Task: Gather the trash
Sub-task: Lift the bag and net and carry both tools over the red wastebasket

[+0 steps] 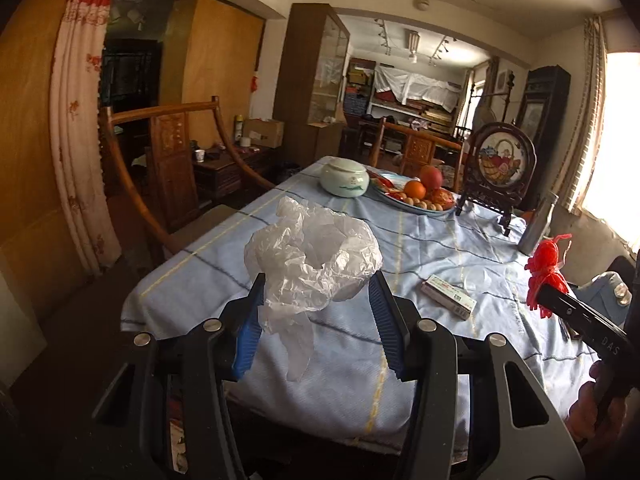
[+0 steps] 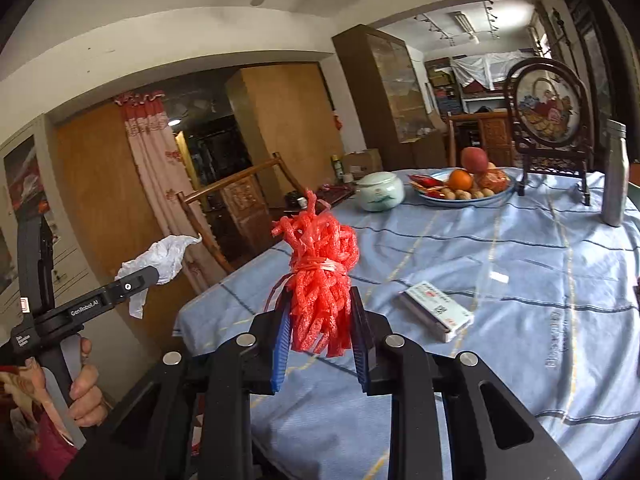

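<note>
Red foam net [image 2: 322, 280], pale-blue checked tablecloth [image 2: 520, 264]

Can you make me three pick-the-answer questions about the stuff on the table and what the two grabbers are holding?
1. Where is the small white box?
A. lying on the blue tablecloth
B. on the fruit plate
C. on the chair

2. What colour is the tied bundle in the right gripper?
A. green
B. red
C. yellow

3. What is the left gripper doing?
A. lying flat on the table
B. pinching the box
C. holding a crumpled clear plastic bag in the air

Answers:
1 A: the box rests flat on the cloth, well short of the fruit plate.
2 B: the bundle's strands are bright red.
3 C: the bag sits between the blue pads, lifted off the table.
</note>
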